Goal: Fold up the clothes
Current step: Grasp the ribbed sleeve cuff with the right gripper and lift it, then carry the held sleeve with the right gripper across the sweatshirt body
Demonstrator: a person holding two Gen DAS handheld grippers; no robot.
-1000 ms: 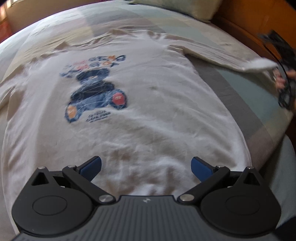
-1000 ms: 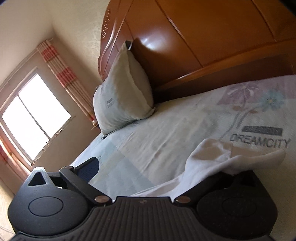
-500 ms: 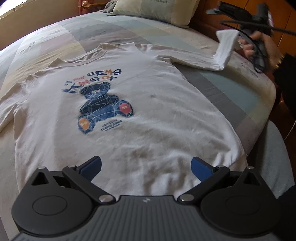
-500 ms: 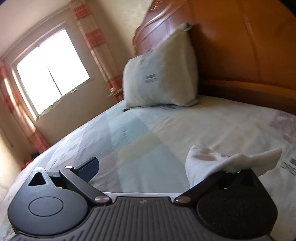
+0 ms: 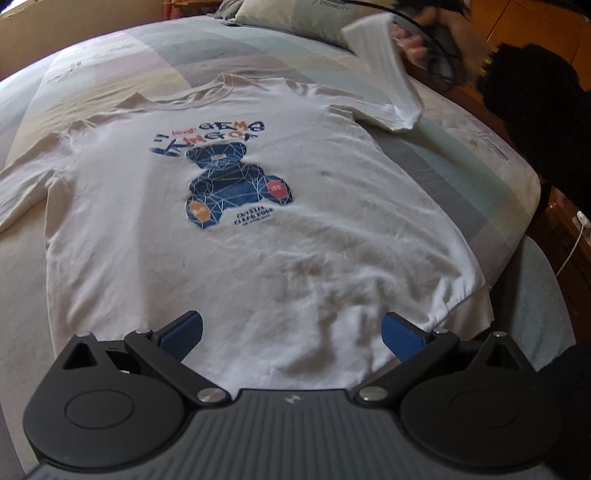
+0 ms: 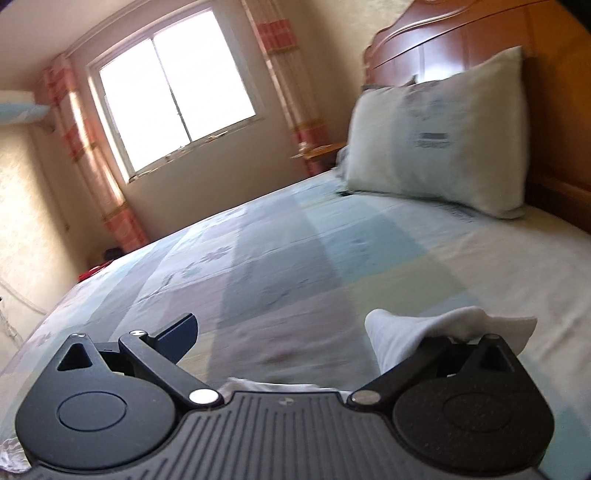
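A white T-shirt [image 5: 258,240] with a blue bear print lies flat, print up, on the bed [image 5: 147,55]. My left gripper [image 5: 291,332] hovers over the shirt's hem, open, with nothing between its blue pads. The shirt's right sleeve [image 5: 384,66] is lifted off the bed. It hangs from my right gripper [image 5: 432,40], which a hand holds at the top right. In the right wrist view the right gripper [image 6: 306,332] has its jaws wide apart, and the sleeve [image 6: 436,328] is draped over its right finger, hiding the fingertip.
A pale pillow [image 6: 439,133] leans on the wooden headboard [image 6: 517,29] at the bed's head. A window [image 6: 177,85] with striped curtains is on the far wall. A dark sleeve [image 5: 535,110] of the person and a white cable [image 5: 572,240] are beside the bed's right edge.
The right gripper has lifted the sleeve off the bed and swung it left, towards the shirt's body. The left gripper has stayed open above the hem, now taking in more of the bed.
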